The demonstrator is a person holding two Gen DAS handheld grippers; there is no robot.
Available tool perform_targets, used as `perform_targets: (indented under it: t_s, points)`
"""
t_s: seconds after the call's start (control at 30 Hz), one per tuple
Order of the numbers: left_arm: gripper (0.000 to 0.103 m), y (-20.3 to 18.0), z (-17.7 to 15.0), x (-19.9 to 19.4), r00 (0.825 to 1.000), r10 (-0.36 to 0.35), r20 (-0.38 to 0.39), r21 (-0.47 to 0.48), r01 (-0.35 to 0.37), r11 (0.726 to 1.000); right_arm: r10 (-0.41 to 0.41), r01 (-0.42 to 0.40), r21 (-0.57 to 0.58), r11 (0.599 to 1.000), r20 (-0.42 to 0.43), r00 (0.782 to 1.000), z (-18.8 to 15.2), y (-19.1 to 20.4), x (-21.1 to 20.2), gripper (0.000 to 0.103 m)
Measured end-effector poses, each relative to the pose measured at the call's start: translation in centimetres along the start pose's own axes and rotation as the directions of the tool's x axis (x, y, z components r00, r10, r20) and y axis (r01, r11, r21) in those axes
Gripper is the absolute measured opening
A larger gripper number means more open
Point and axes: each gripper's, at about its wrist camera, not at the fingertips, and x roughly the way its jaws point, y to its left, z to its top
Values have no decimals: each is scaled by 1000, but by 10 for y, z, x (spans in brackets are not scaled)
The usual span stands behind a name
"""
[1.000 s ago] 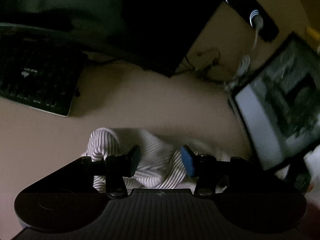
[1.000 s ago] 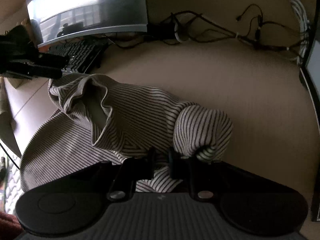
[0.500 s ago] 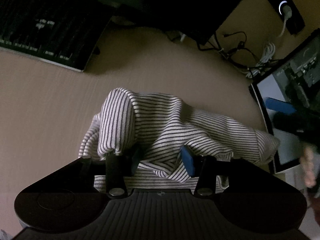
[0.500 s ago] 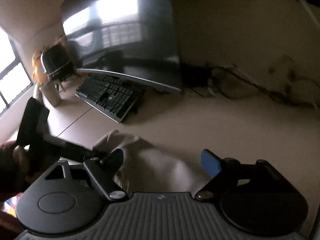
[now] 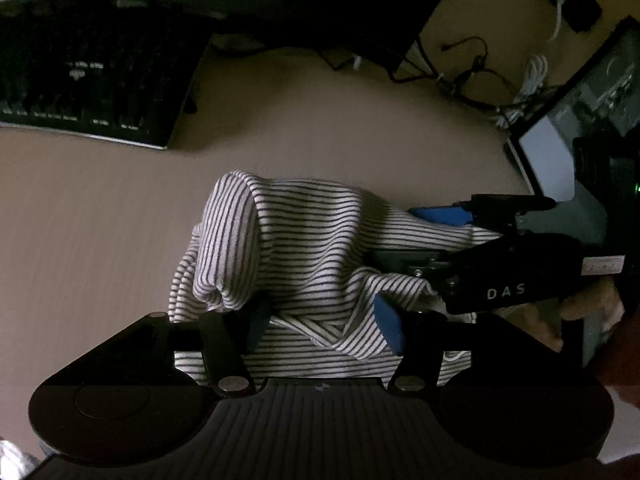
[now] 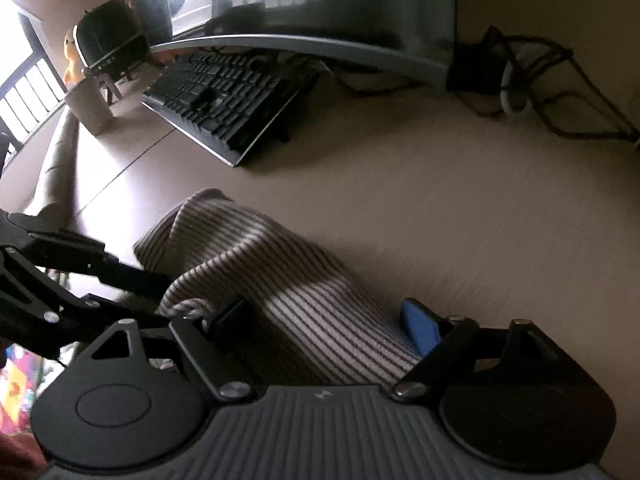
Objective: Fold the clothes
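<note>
The table [image 6: 460,208] carries a striped shirt [image 5: 312,248], bunched in a heap near its middle. Left gripper [image 5: 320,320] and right gripper [image 6: 328,320] both straddle it, fingers spread, holding nothing. Judged mid-regrasp: next, pinch an edge and spread it flat.

Ribbed striped knit shirt [image 5: 304,240], matt desk [image 5: 100,220]

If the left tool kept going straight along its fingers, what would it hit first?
The striped garment: it is bunched directly between and ahead of the open left tool. Beyond it lies bare desk; depth is uncertain.
</note>
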Motion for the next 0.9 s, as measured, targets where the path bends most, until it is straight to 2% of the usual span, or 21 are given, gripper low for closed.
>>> perform_targets:
  t_s: [0.1,0.17,0.23,0.33,0.43,0.57,0.63,0.7,0.73,0.8,0.9]
  points:
    - [66,-12,-4,-2,999,51,13,43,-52,998,21,-21,7,1000,22,1000,-8,-1,-1,77]
    - [71,-18,-7,-8,998,59,25,64,-61,996,18,-18,-19,1000,44,999,-13,2,-3,67]
    - [74,-23,-10,-15,997,67,37,85,-70,994,8,-6,-40,999,63,998,-16,6,-6,46]
    - [79,-28,-10,-24,995,82,49,122,-87,989,-27,33,-61,998,84,996,-18,16,-17,26]
    - [80,-28,-7,-34,994,94,64,147,-102,984,-57,66,-91,994,103,993,-19,23,-23,22]
    - [84,-20,-4,-48,993,74,89,177,-89,980,-168,195,-167,967,159,973,-15,37,-18,18]
    - [87,-15,-1,-54,993,60,104,195,-80,978,-235,290,-259,921,224,946,-13,49,-16,11]
    - [87,-7,5,-54,993,42,107,142,-57,988,-288,393,-351,850,314,905,-15,60,-17,5]
    - [87,-3,8,-54,993,33,109,115,-46,992,-297,415,-376,828,334,895,-15,63,-20,5]
    - [88,4,15,-54,993,16,114,62,-23,998,-286,407,-396,823,331,899,-17,65,-28,5]
    - [92,16,25,-54,992,-10,123,-18,12,1000,-255,367,-420,830,301,919,-27,68,-32,5]
